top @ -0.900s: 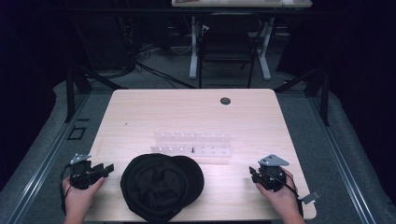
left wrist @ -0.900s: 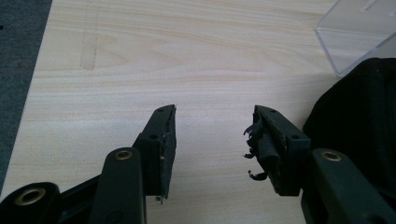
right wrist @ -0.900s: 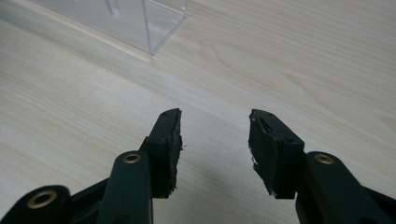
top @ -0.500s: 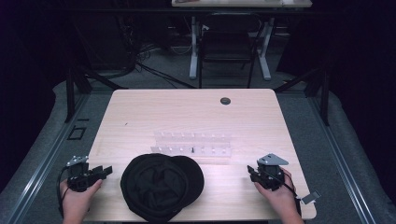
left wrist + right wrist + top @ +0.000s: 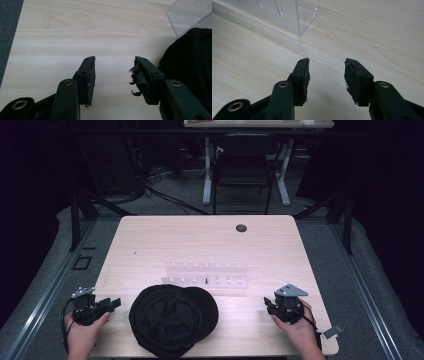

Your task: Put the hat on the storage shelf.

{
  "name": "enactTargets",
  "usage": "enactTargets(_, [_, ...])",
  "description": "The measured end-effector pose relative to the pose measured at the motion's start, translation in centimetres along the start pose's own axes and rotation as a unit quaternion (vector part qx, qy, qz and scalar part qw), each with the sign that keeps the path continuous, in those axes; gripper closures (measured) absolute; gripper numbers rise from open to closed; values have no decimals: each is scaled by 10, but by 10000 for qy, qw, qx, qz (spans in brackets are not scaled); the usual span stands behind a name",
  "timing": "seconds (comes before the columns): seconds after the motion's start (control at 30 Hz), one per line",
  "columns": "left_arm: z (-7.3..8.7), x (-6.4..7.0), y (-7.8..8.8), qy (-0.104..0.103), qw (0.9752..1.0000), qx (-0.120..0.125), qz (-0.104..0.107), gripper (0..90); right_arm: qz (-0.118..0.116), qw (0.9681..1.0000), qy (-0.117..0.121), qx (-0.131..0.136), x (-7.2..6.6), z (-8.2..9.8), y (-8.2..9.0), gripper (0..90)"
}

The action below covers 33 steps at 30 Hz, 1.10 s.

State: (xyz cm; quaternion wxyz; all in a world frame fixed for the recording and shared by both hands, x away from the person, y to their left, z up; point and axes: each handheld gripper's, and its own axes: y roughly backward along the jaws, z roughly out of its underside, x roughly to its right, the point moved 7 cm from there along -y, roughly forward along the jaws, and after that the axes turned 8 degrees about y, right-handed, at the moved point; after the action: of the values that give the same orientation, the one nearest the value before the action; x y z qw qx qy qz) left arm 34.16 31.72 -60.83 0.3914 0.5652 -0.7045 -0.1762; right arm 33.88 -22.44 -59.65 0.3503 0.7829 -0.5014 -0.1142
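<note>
We hold our left hand-held gripper (image 5: 114, 304) and right hand-held gripper (image 5: 268, 304) low, well apart, jaws wide and empty.

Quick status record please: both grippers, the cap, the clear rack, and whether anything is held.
left gripper: open, empty, low over the table just left of the cap
right gripper: open, empty, near the table's right front, apart from the rack
black cap: lying at the table's front middle, untouched
clear rack: behind the cap, mid-table
table: light wood
held: nothing
</note>
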Motion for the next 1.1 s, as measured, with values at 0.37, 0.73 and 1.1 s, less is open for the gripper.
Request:
enactTargets(0.37, [0,3,0,-9,10000,5,20,522,-6,10000,9,-6,1,0,2,543])
enactTargets(0.73, [0,7,1,52,9999,-41,105,527,-48,10000,5,9,-2,0,2,543])
enactTargets(1.1, [-3,21,-1,-24,9997,-247,64,556,-52,10000,3,-6,-1,-1,1,545])
